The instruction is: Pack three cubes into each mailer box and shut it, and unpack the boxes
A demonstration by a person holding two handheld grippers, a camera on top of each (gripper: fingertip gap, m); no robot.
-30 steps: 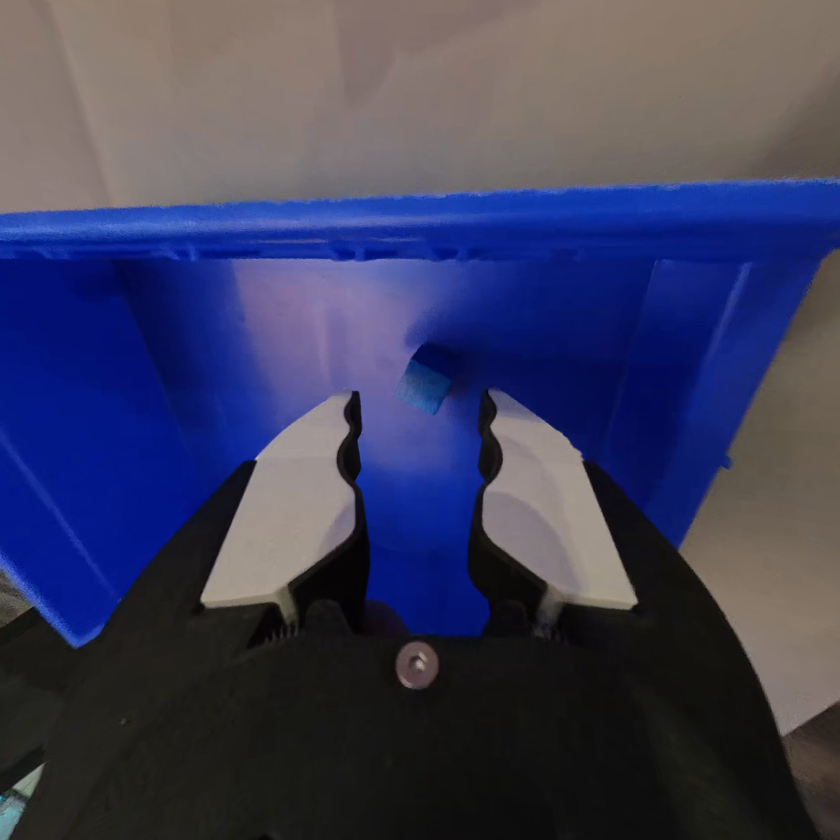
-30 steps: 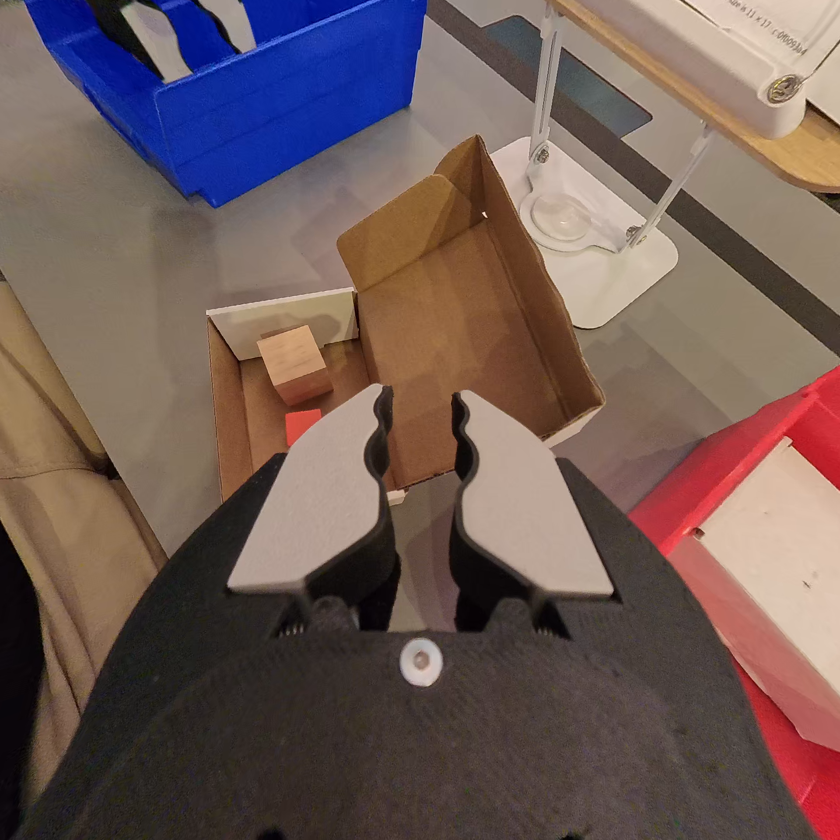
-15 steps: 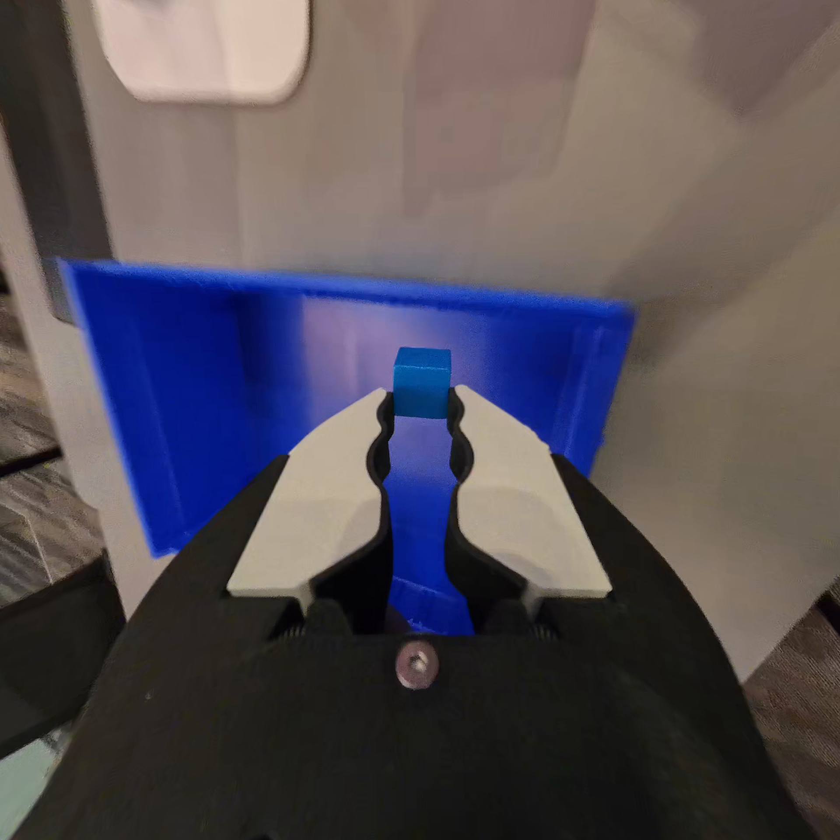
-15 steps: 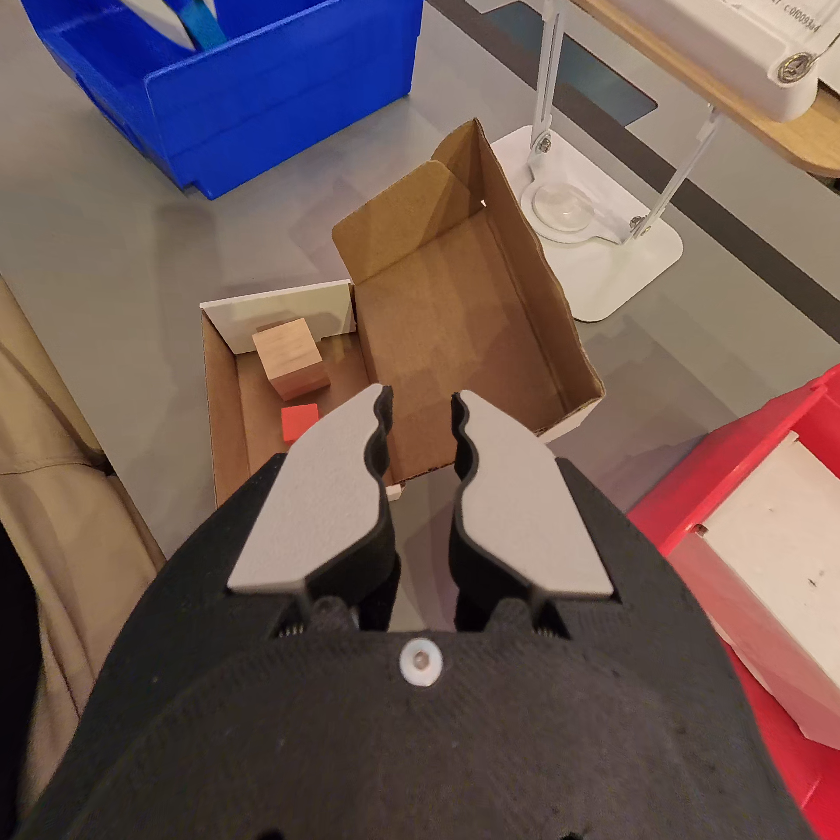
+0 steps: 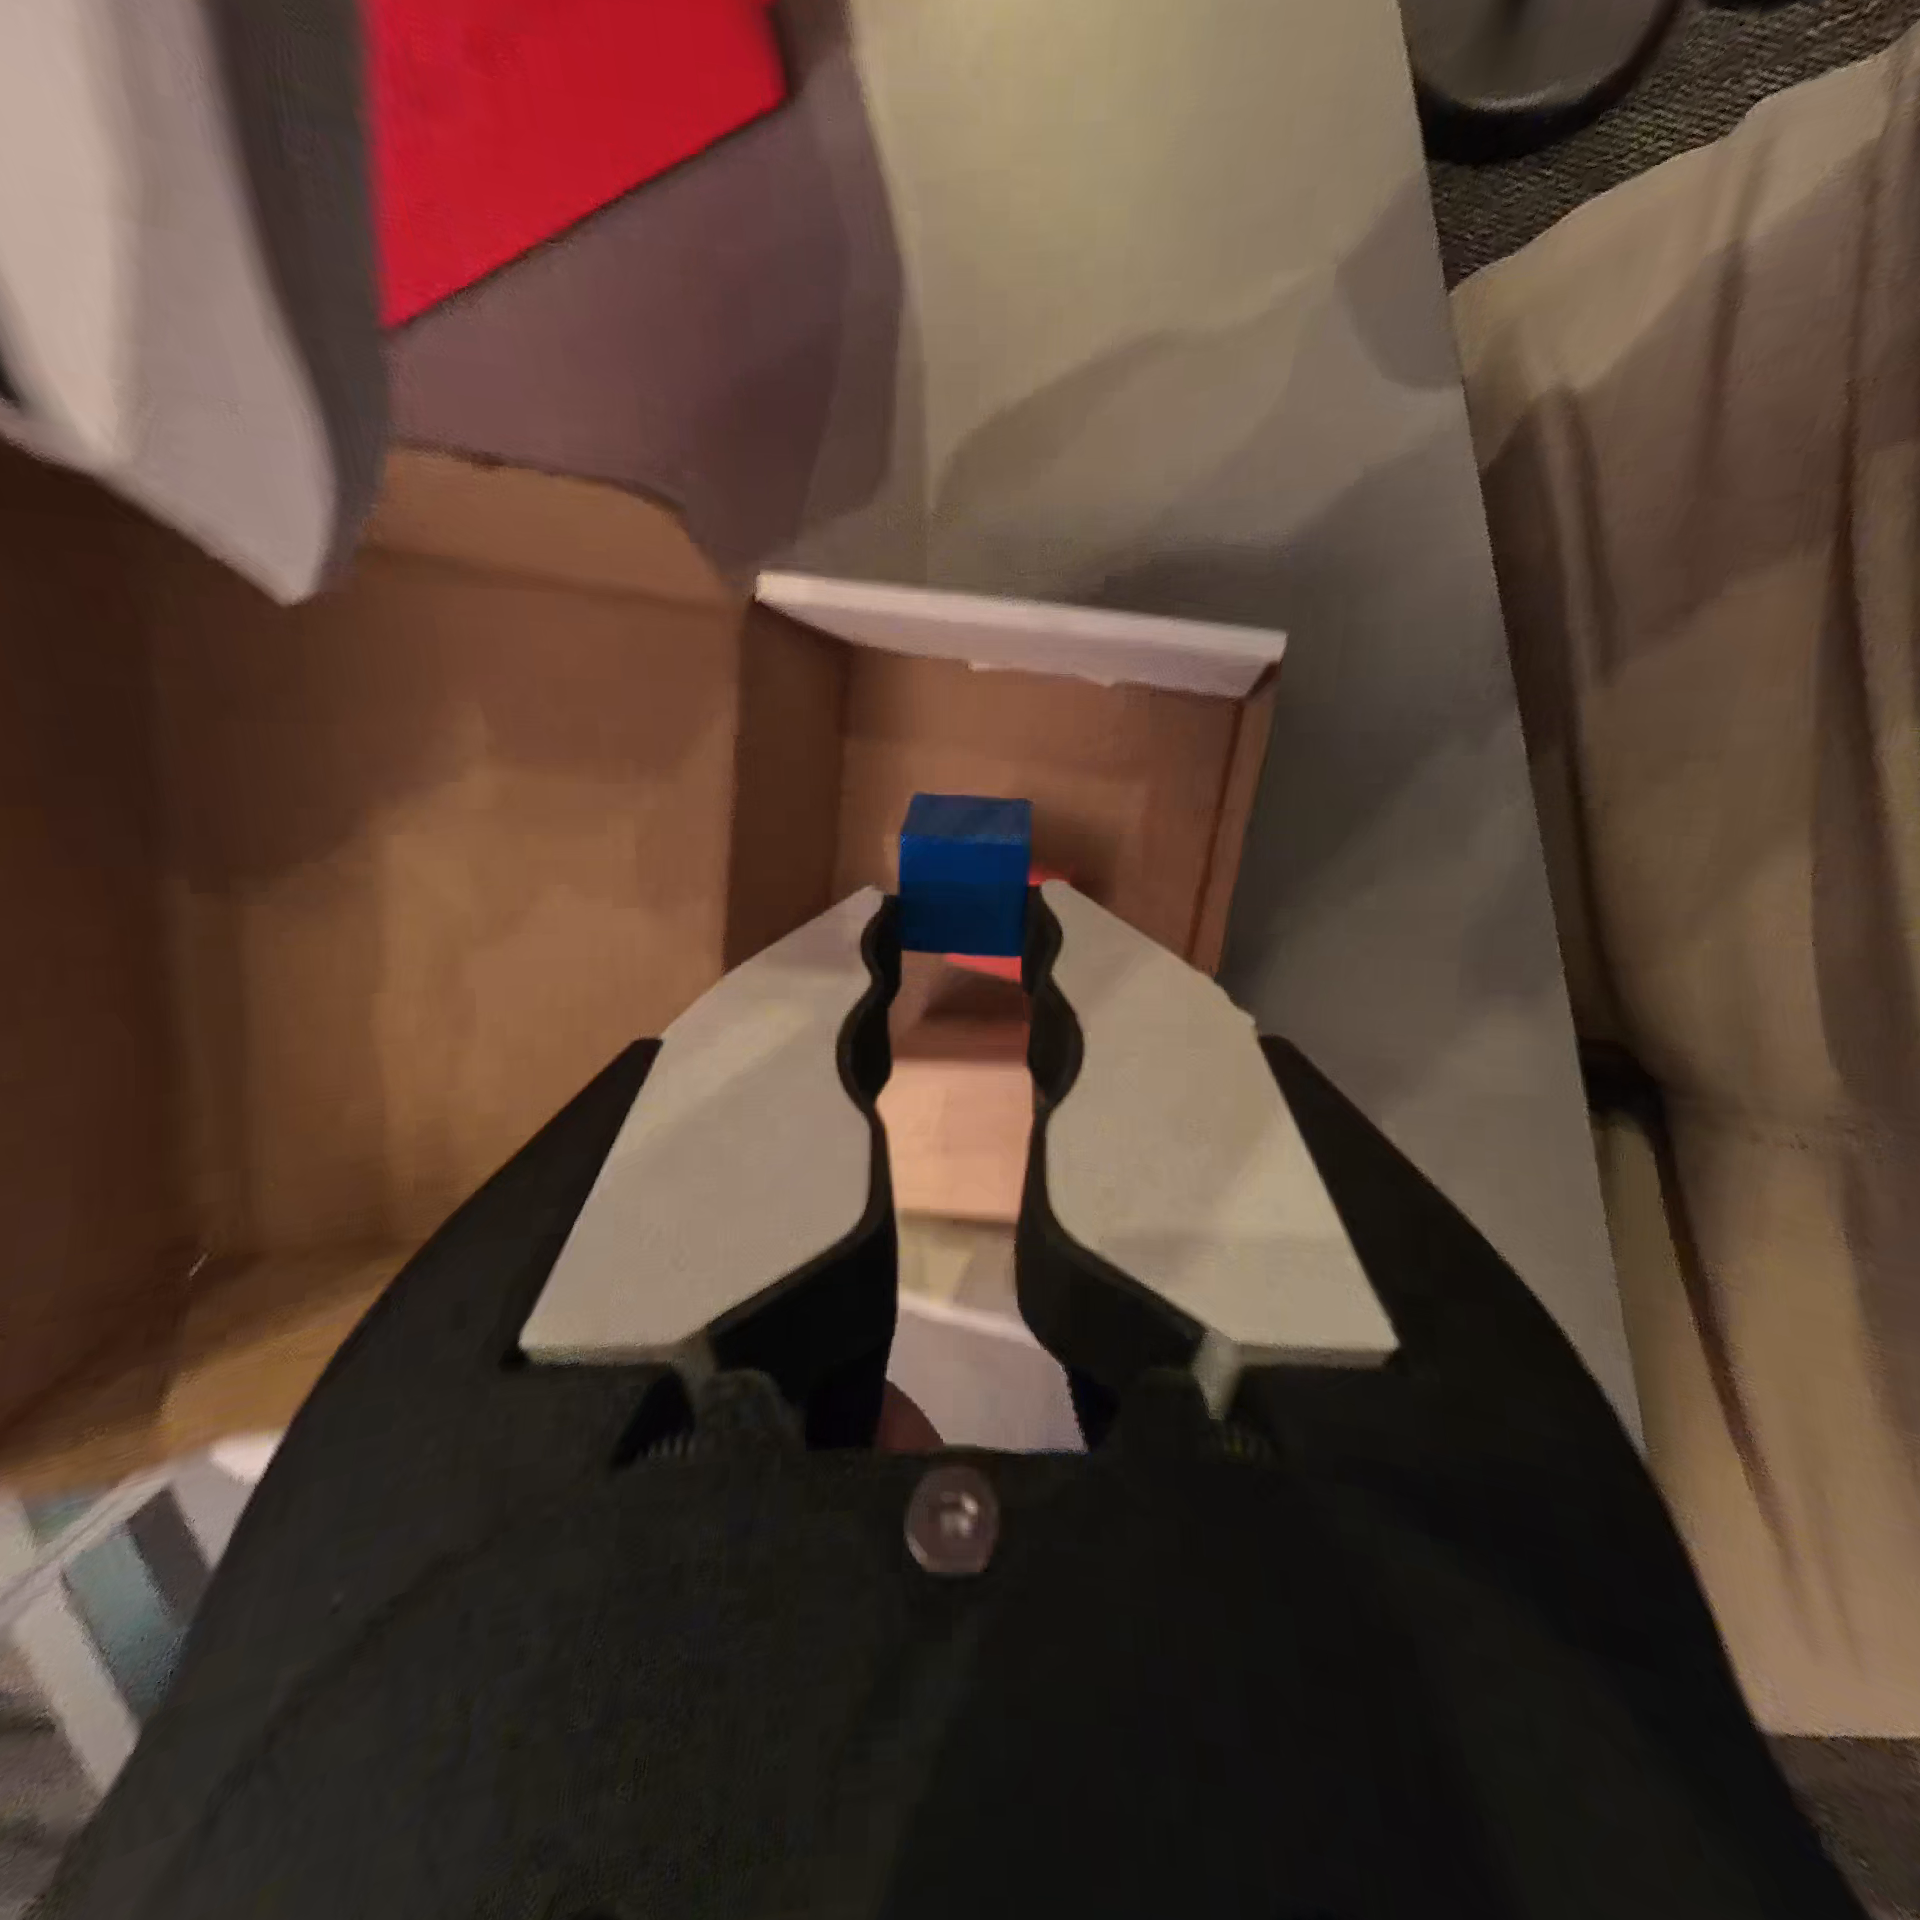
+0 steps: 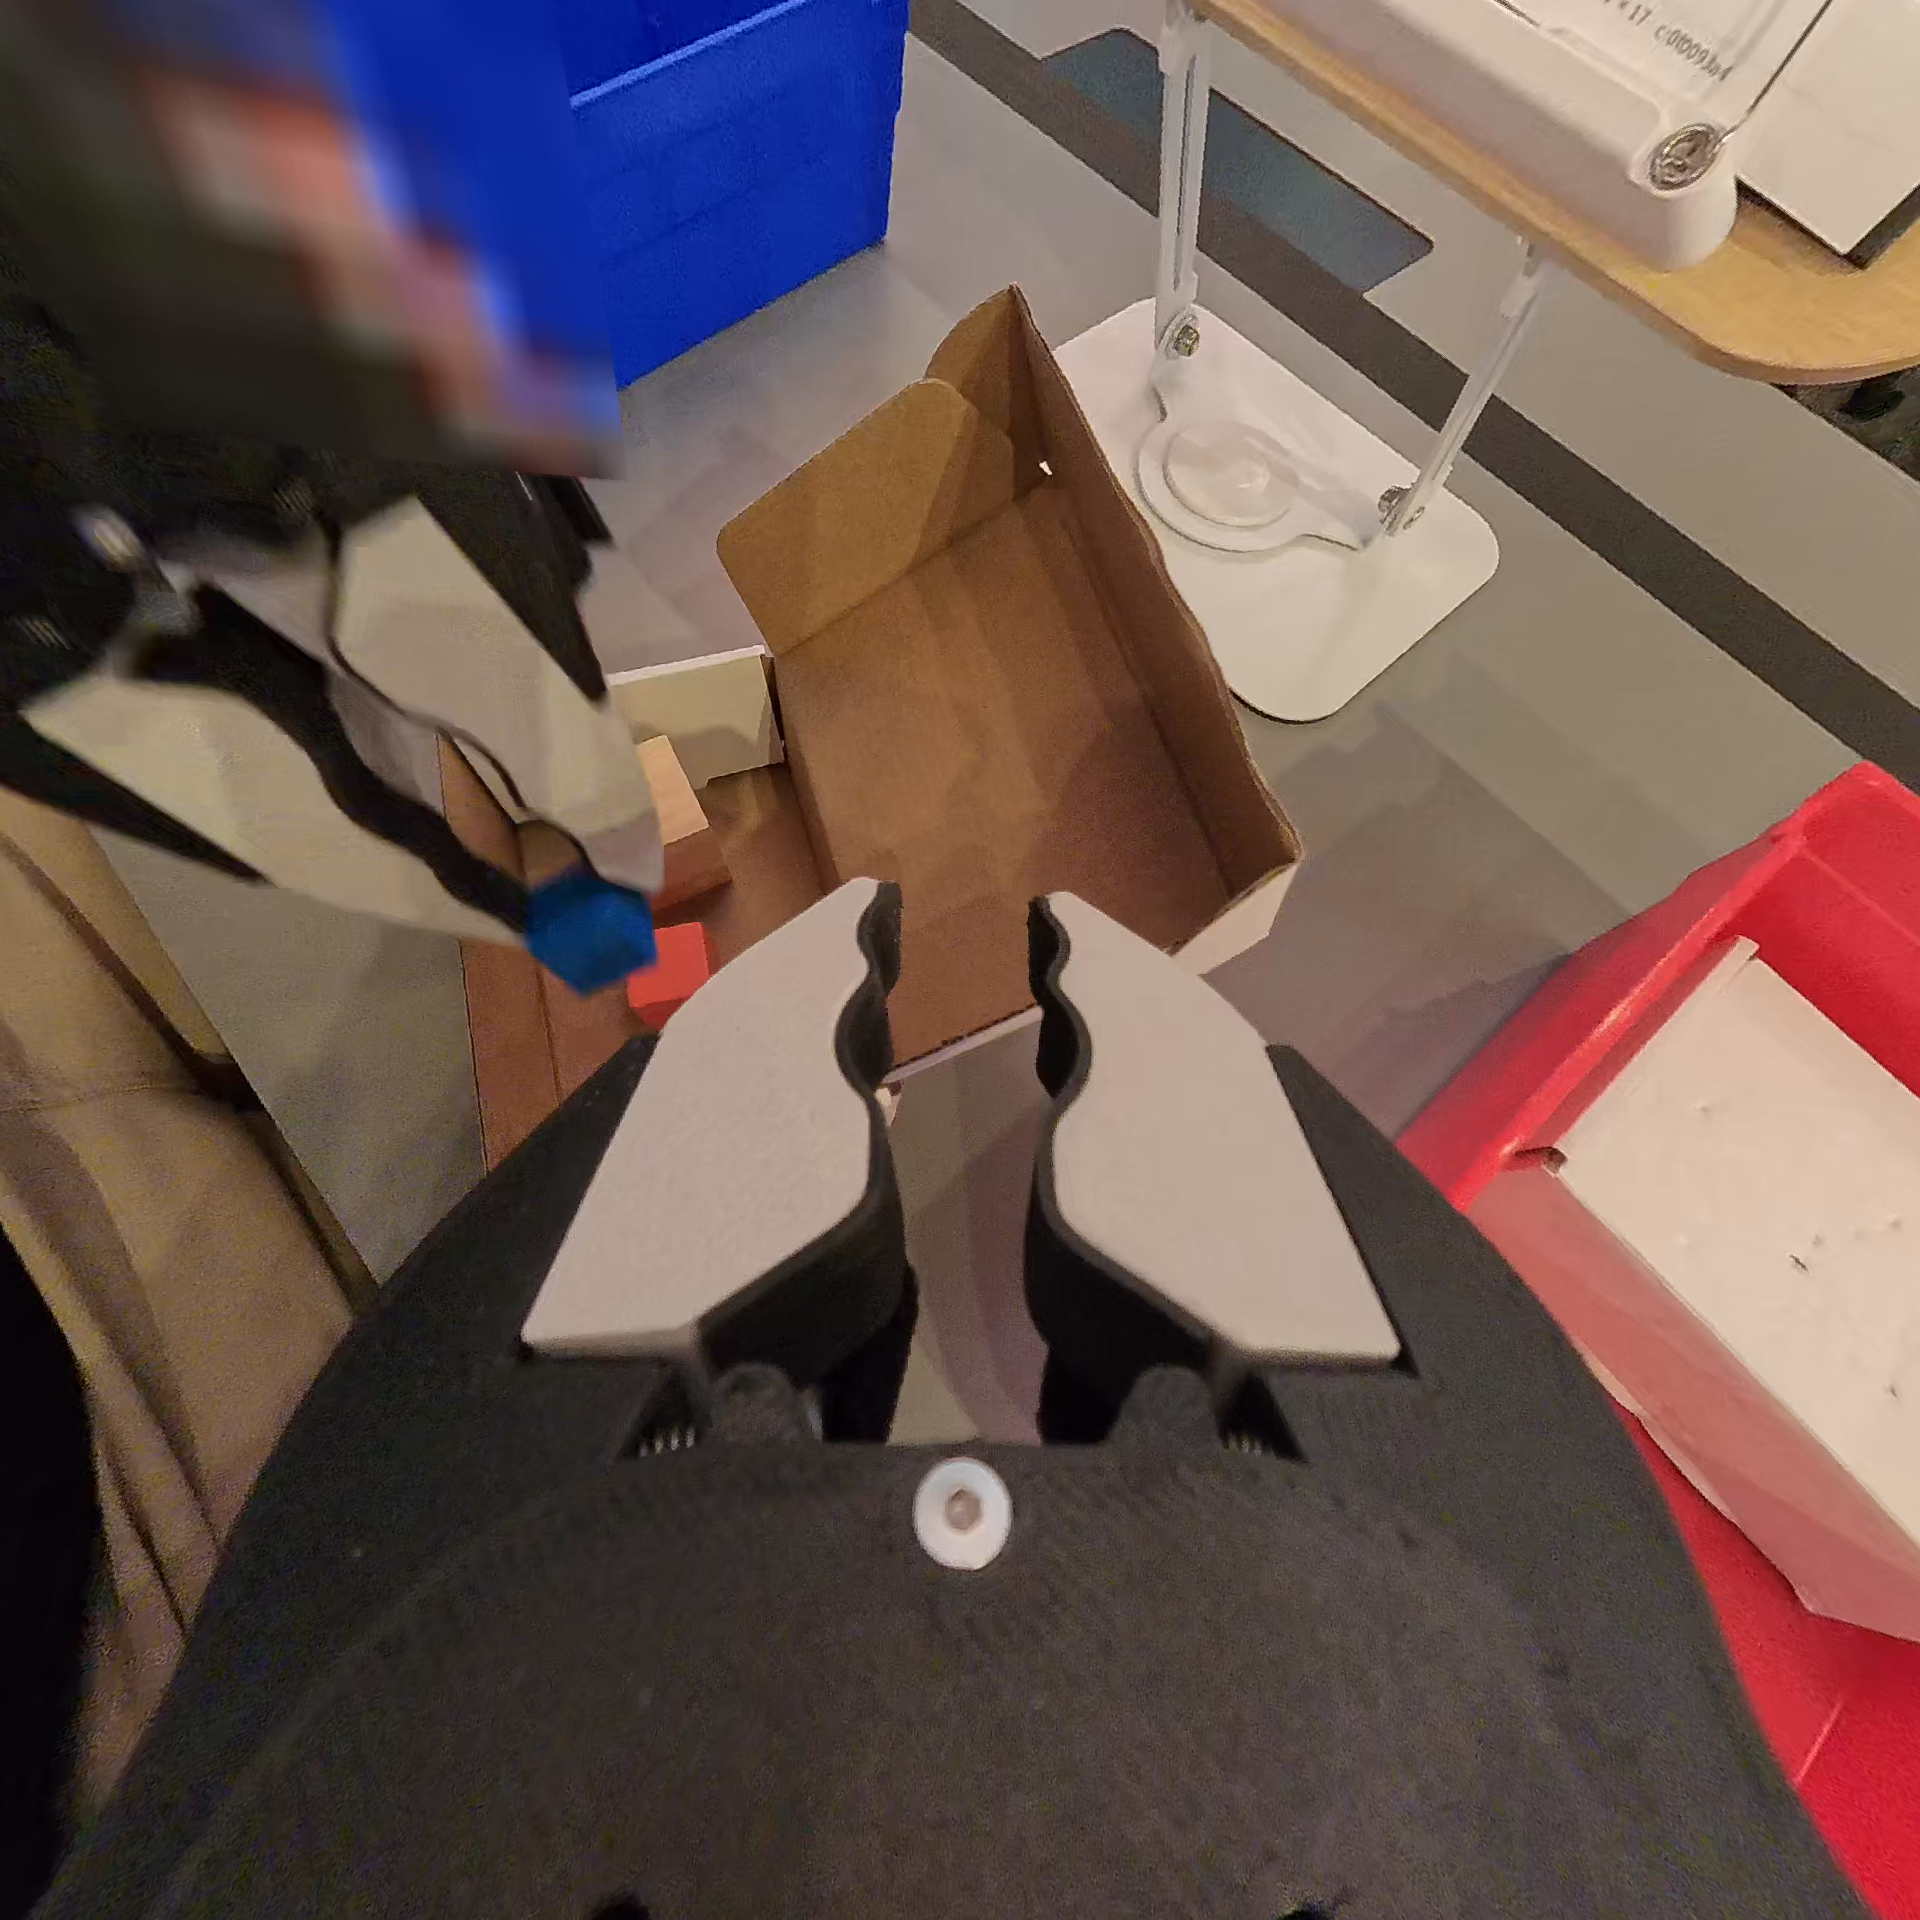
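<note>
We've got the blue cube (image 5: 963, 886) clamped in L gripper (image 5: 961, 914) over the open mailer box (image 6: 997, 717). R gripper (image 6: 956, 914) hangs w/ jaws apart, nothing in it. Wooden cube (image 6: 681, 795) + red cube (image 6: 670, 966) sit in box.

Red cube (image 5: 987, 961) behind blue cube (image 5: 964, 886).

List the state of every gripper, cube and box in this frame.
Left gripper: shut on small blue cube, above open box.
Right gripper: open, empty.
Brown cardboard mailer box: lid open.
Pale wooden cube: inside box.
Small red cube: inside box.
</note>
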